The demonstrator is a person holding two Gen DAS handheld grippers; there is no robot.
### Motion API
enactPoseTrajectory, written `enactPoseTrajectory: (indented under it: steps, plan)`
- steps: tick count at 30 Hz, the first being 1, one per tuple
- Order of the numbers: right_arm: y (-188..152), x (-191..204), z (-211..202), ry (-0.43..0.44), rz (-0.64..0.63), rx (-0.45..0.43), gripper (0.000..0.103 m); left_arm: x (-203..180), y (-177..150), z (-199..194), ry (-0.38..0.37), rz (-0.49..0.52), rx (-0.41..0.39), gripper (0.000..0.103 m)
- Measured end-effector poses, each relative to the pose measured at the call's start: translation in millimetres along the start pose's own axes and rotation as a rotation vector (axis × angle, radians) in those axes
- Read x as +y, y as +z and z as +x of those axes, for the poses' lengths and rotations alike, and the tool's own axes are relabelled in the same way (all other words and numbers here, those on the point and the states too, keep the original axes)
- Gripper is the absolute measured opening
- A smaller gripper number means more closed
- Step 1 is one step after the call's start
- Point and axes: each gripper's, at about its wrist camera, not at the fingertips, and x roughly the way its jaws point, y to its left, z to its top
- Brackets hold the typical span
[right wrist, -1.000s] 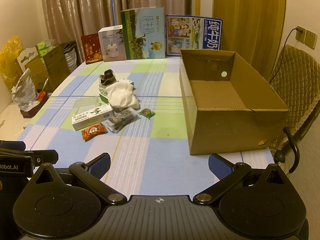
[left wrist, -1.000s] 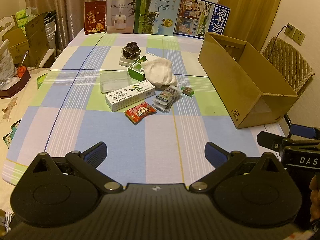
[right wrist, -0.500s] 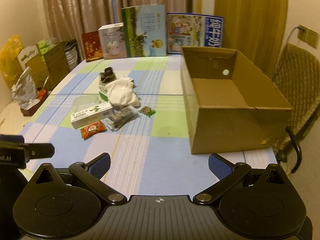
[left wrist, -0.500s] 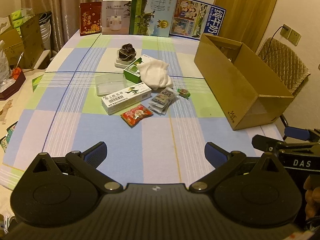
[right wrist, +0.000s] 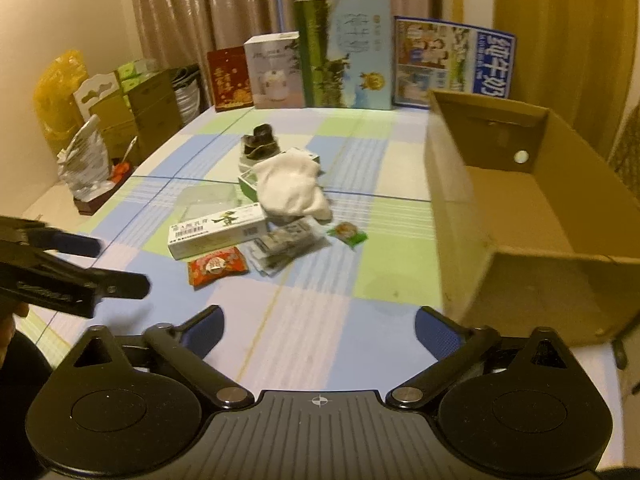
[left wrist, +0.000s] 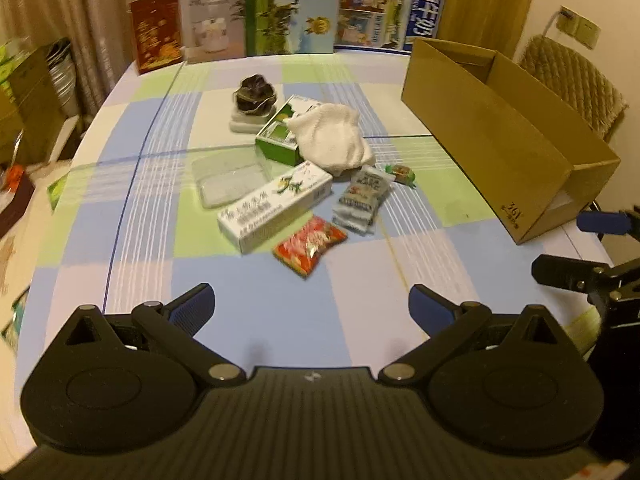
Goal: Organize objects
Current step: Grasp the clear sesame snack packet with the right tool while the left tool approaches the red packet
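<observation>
A cluster lies mid-table: a long white box, a red snack packet, grey sachets, a small green candy, a white cloth over a green box, a clear plastic lid and a dark object on a white base. An open, empty cardboard box stands at the right. My left gripper and right gripper are both open and empty, short of the cluster.
Tall cartons and a red packet stand along the table's far edge. Stacked boxes and bags sit off the left side. A padded chair is behind the cardboard box. The checked tablecloth covers the table.
Both grippers have moved forward over the table toward the cluster, so the objects look nearer. Both jaws stay open. Nothing on the table has moved.
</observation>
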Motion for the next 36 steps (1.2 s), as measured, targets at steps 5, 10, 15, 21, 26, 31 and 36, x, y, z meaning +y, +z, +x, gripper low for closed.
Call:
enactPoseTrajectory:
  steps: [5, 10, 15, 21, 26, 31, 36]
  plan:
    - [9, -4, 29, 0.020, 0.000, 0.023, 0.074, 6, 15, 36, -0.049, 0.130, 0.040, 0.066]
    - [17, -11, 57, 0.024, 0.000, 0.044, 0.073, 4, 21, 69, -0.093, 0.248, 0.055, 0.048]
    - [22, -15, 79, 0.027, -0.006, 0.059, 0.073, 4, 26, 98, -0.087, 0.312, 0.070, 0.047]
    - [23, -18, 94, 0.019, -0.012, 0.071, 0.073, 7, 27, 124, -0.090, 0.340, 0.109, 0.035]
    - [20, -23, 102, 0.016, 0.014, 0.091, 0.073, 18, 36, 131, -0.040, 0.231, 0.086, 0.029]
    - [22, -31, 102, 0.017, 0.072, 0.086, 0.073, 11, 41, 138, -0.055, 0.194, 0.055, 0.029]
    - [28, -31, 104, 0.053, 0.116, 0.084, 0.073, -4, 37, 131, -0.140, 0.216, 0.066, 0.026]
